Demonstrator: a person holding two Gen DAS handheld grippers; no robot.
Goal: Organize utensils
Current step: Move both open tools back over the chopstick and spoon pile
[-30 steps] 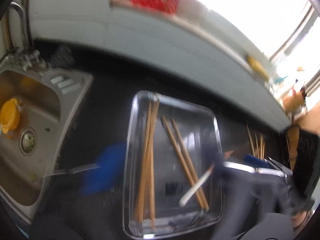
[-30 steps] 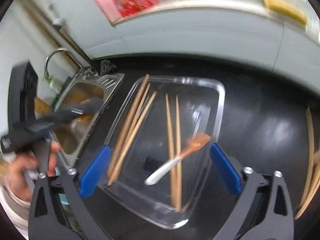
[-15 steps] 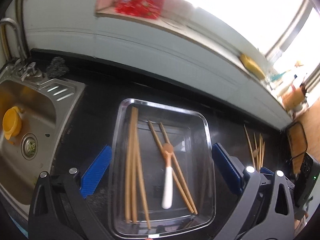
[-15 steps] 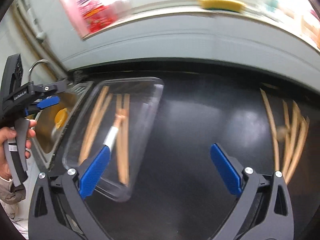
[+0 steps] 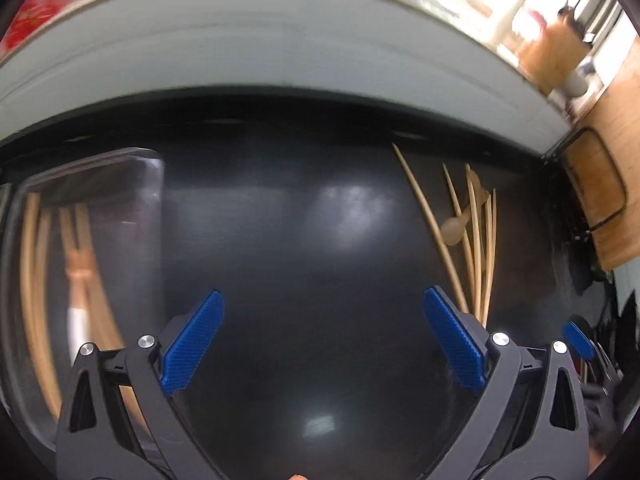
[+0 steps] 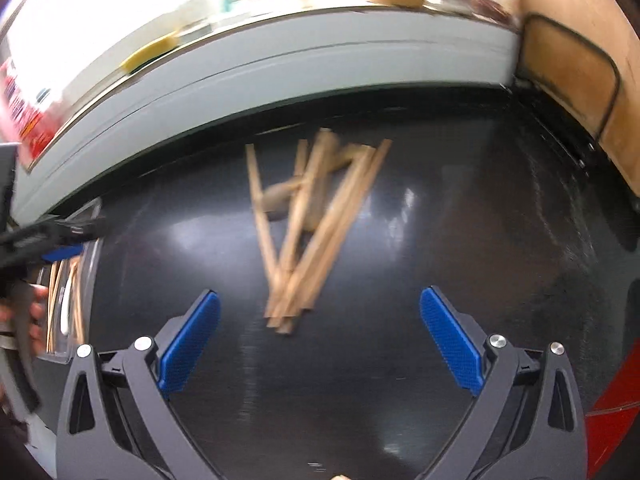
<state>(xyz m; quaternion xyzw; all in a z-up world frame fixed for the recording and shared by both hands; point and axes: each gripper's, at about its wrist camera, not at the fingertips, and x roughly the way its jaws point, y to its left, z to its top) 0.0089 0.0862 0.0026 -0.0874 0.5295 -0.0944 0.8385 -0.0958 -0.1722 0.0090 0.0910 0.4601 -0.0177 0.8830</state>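
A loose pile of wooden chopsticks with a wooden spoon among them lies on the black counter, just beyond my open right gripper. The same pile of chopsticks sits far right in the left wrist view, ahead and right of my open left gripper. The clear tray at far left holds several chopsticks and a white-handled spoon. Both grippers are empty. The left gripper also shows at the left edge of the right wrist view, over the tray.
A white tiled ledge runs behind the black counter. A wooden board stands at the right end. A yellow sponge rests on the sill. A red item lies at the lower right.
Both grippers have swung right, away from the tray toward the loose chopstick pile. The tray slid to the left edge of both views. Both stay open and empty.
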